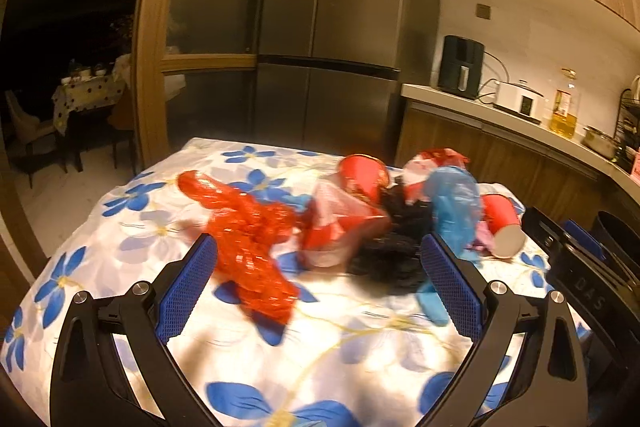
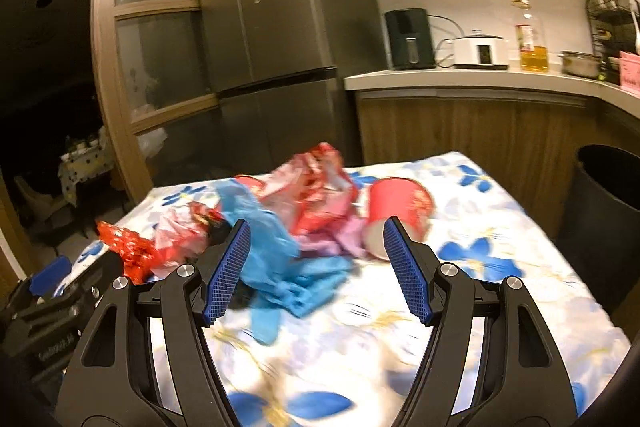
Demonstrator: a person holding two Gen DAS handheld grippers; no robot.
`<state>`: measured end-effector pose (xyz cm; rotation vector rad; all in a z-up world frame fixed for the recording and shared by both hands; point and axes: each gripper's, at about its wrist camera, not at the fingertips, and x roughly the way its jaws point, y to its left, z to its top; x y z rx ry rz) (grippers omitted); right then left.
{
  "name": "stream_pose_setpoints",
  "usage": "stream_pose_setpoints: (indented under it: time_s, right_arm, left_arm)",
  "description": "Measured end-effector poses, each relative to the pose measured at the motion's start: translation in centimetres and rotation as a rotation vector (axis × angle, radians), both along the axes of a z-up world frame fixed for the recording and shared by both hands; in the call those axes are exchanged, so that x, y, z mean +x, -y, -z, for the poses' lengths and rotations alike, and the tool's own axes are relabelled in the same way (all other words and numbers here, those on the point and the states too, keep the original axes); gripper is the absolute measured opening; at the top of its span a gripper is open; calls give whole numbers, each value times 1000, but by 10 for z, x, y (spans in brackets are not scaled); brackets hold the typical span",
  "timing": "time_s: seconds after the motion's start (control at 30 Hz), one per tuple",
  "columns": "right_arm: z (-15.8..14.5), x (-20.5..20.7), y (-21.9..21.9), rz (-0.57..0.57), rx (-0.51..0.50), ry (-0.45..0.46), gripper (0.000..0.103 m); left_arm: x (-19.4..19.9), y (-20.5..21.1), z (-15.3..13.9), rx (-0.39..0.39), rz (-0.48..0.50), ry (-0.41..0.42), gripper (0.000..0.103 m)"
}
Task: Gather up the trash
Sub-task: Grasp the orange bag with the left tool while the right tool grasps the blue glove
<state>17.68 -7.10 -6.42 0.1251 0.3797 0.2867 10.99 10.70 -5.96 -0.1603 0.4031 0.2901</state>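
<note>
Trash pile (image 1: pixel 360 223) on floral tablecloth (image 1: pixel 320 355) | left gripper (image 1: pixel 320 267) jaws wide | right gripper (image 2: pixel 316 251) jaws wide, nothing held

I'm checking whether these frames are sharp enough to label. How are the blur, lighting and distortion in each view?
Left wrist view: warm dim light, the trash pile motion-smeared, glare on the tablecloth, fisheye-bent fridge. Right wrist view: same amber cast, the red cup and cloth pattern blurred, the fingers crisp.
</note>
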Motion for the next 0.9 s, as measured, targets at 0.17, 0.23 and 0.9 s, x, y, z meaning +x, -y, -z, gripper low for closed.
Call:
stream_pose_setpoints:
  time_s: [0.17, 0.23, 0.9]
  right_arm:
    - [5, 22, -27, -27, -20, -13, 64]
    - [9, 31, -33, -29, -19, -32, 61]
    - [-3, 11, -22, -82, 24, -25, 1]
  left_arm:
    - [3, -16, 4, -12, -16, -10, 97]
    - [5, -21, 6, -14, -11, -15, 97]
    - [57, -74, 42, -235, -52, -241, 74]
